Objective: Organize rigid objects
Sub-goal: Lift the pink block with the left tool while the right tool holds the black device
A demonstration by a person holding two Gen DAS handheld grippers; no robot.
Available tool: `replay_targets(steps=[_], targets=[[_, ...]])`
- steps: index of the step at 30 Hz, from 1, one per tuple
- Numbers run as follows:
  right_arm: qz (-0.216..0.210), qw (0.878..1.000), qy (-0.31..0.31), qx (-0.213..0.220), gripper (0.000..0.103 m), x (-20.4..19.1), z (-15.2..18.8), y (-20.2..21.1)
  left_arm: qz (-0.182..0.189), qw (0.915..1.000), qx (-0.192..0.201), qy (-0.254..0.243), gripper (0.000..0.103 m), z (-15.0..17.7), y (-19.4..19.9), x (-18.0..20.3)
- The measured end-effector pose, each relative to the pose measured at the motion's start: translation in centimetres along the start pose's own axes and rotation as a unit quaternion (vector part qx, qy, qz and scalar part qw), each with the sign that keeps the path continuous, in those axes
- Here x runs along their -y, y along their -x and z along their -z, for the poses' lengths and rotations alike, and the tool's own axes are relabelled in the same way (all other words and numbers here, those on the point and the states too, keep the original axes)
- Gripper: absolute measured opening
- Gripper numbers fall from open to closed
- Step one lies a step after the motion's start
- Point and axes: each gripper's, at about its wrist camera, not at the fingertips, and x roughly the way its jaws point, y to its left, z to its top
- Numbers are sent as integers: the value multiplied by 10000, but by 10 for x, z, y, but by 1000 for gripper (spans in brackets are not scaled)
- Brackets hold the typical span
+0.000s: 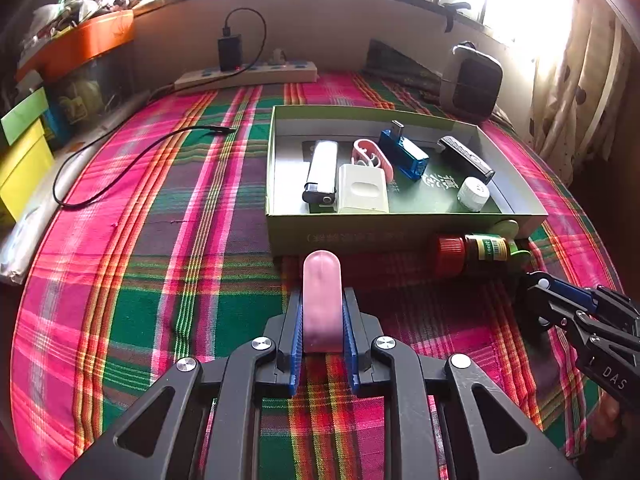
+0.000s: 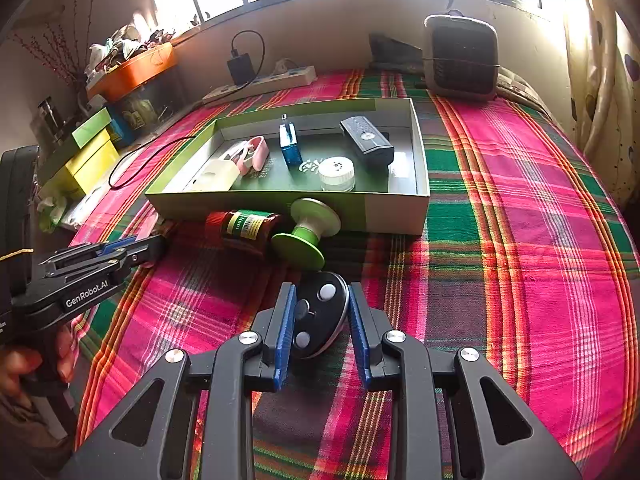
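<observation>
Left claw (image 1: 322,312) clamps pink capsule (image 1: 322,296) (tip jutting past fingertips).

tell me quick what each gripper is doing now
left gripper: shut on pink case
right gripper: shut on black remote

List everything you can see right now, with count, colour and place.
Box: 1, green, on plaid cloth.
Lighter: 1, white, in box.
Adapter: 1, cream, in box.
USB stick: 1, blue, in box.
Cap: 1, white, in box.
Bottle: 1, red-capped, before box.
Spool: 1, green, before box.
Power strip: 1, white, by wall.
Left gripper: holds pink capsule.
Right gripper: holds black remote.
</observation>
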Motion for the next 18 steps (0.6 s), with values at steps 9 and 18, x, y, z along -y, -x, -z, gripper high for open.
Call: replay_targets(steps=[9, 18], targets=[[-51, 9999, 90, 98, 27, -4, 0, 6, 67, 9999, 131, -73, 17, 6, 14, 3], [-96, 9994, 154, 287, 27, -9, -6, 19, 153, 9989, 382, -209, 17, 4, 35, 10]])
